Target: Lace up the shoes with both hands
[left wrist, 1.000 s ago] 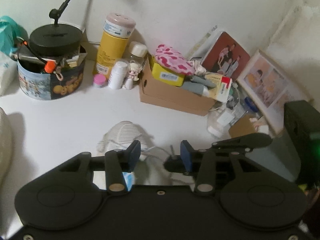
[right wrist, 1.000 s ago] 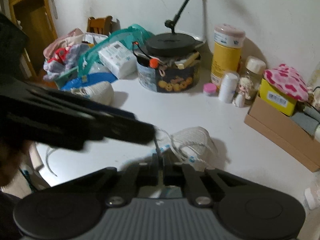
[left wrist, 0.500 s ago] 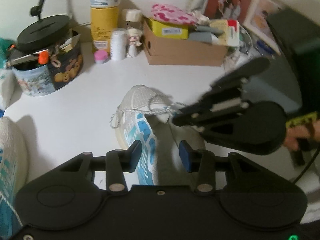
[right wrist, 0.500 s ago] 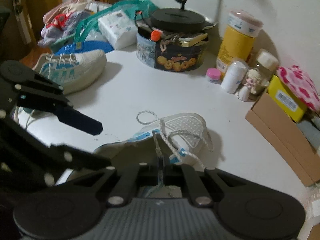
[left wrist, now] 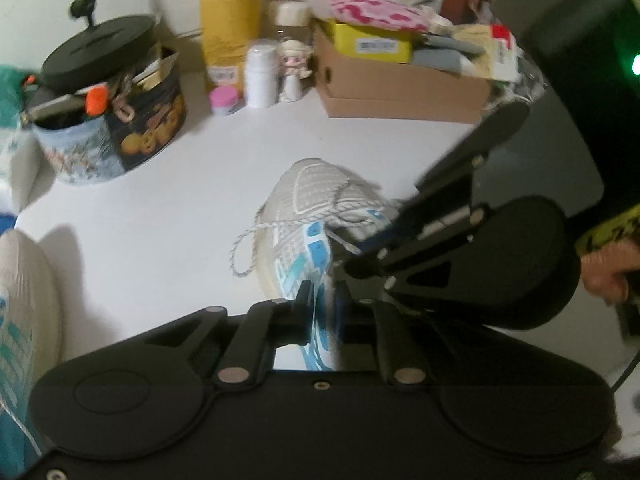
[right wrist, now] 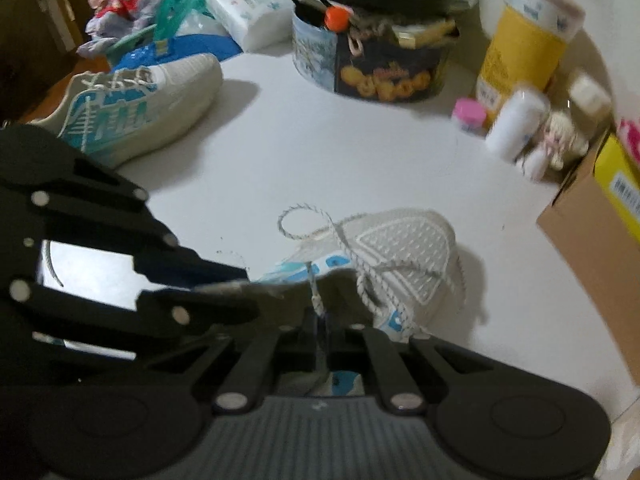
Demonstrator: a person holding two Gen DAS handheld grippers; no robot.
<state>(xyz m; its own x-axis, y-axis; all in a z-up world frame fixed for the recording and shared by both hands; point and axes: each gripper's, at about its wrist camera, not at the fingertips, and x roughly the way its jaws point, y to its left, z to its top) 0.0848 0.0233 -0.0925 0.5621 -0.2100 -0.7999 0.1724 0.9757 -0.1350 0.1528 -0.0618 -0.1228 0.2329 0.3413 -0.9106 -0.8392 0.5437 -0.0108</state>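
1. White tabletop (left wrist: 152, 216) runs back to a pale wall, with a biscuit tin (left wrist: 120, 136), a yellow canister (left wrist: 230, 28) and a cardboard box (left wrist: 400, 84) crowded along its far edge.

2. Mid-table lies the white and blue sneaker (left wrist: 316, 216), toe toward the clutter. Its speckled lace (right wrist: 316, 292) hangs loose, with one loop (left wrist: 240, 252) spilled onto the table beside the sole. A second, already laced sneaker (right wrist: 136, 108) sits well apart near the table's left edge.

3. Right gripper (right wrist: 322, 326): its jaws are fully together, pinching a strand of the lace that rises taut from the shoe's throat.

4. Left gripper (left wrist: 322, 300): its jaws are closing, narrowed to a slim gap around the blue-striped side panel near the eyelets. Motion blur leaves it uncertain whether the pads press on the shoe yet.

5. A second ago the left jaws stood wide apart above the shoe, with the wall and clutter filling that view. Now they sit low over the shoe's side, and the right gripper has dropped closer to the tongue.

6. My reading: the left hand is taking hold to steady the upper, so the right can feed or pull its strand through the next eyelet. The lacing looks only partly done.
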